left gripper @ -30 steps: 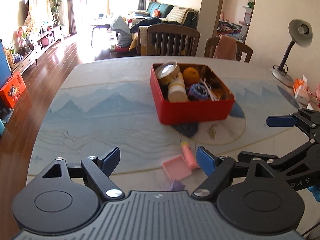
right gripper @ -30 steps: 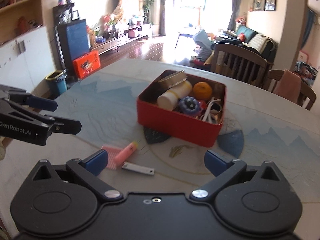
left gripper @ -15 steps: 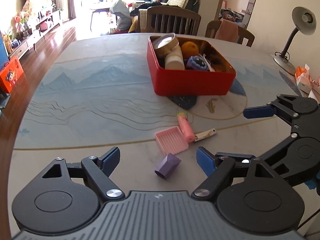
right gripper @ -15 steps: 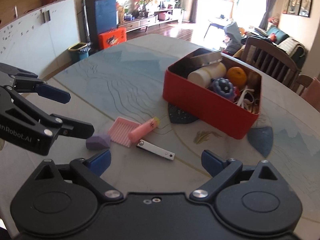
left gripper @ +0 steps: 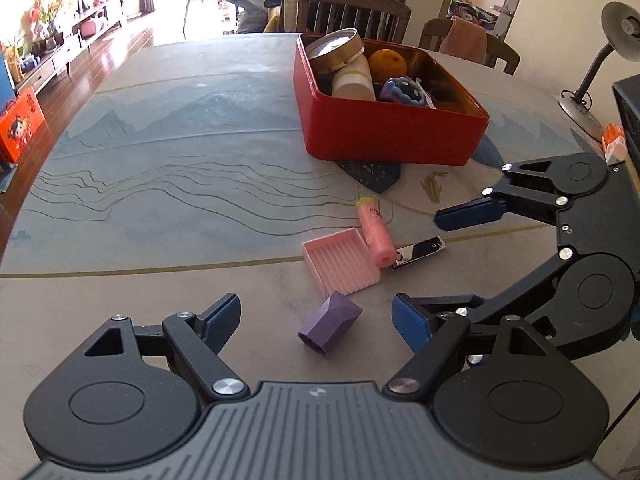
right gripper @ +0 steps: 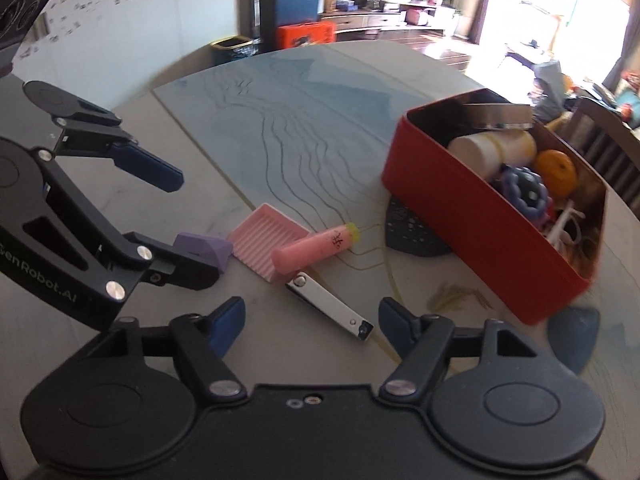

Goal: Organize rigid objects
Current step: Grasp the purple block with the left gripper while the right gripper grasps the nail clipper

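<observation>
lying loose on the table (left gripper: 200, 152): one purple block (left gripper: 330, 323), one pink ridged tray (left gripper: 340, 266), one pink tube (left gripper: 375, 236), one nail clipper (right gripper: 329, 306), all at seven o'clock of the one red tin (left gripper: 388, 136). left gripper (left gripper: 316, 318) spread wide around the block, not touching; right gripper (right gripper: 312, 320) closing around the clipper, pads still clear.

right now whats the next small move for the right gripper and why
Probably ease the right gripper a little lower and finish closing on the nail clipper. Its jaws are closing, the clipper lies flat on the table between the fingers, and nothing touches it yet.
</observation>
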